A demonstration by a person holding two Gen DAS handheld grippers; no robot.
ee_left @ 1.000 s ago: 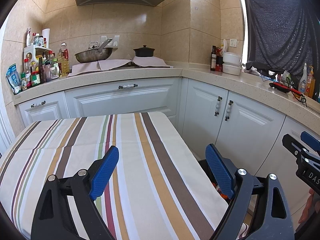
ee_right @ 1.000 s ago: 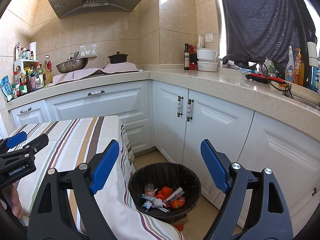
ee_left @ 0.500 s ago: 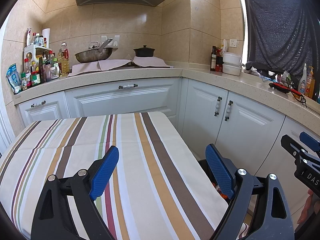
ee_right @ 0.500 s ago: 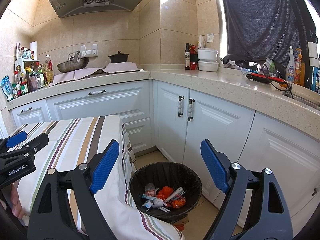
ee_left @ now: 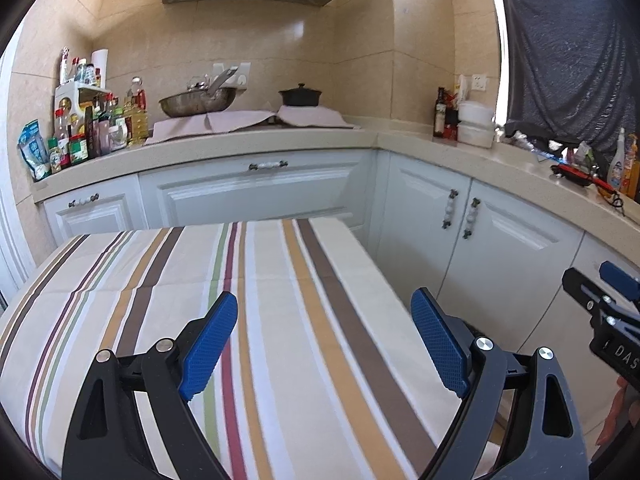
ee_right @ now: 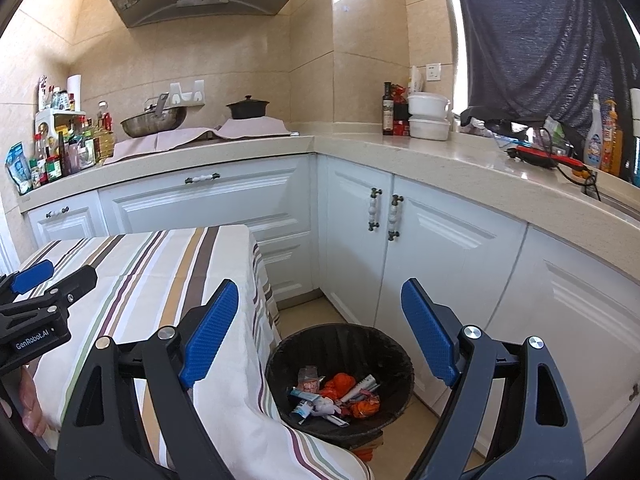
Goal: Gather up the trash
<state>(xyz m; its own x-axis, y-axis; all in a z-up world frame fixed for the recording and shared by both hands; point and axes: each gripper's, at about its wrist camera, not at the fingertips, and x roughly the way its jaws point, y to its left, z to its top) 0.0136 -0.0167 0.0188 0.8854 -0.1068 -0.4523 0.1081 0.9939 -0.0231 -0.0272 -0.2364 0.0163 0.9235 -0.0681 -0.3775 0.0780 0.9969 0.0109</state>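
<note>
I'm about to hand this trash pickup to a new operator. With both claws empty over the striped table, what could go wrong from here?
1. The trash bin sits on the floor tight against the draped tablecloth; a low reach with the right claw could snag the cloth.
2. The left claw and right claw hang close together, so they may collide.
3. The bin is light-looking and could tip if bumped.

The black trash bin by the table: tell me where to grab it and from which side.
Take the trash bin by its rim on the cabinet side, coming down from above with the right gripper, one finger inside the wall and one outside. The round body looks too wide to span, the top is open, and the striped tablecloth overhangs the near-left rim, so that side is blocked.
</note>
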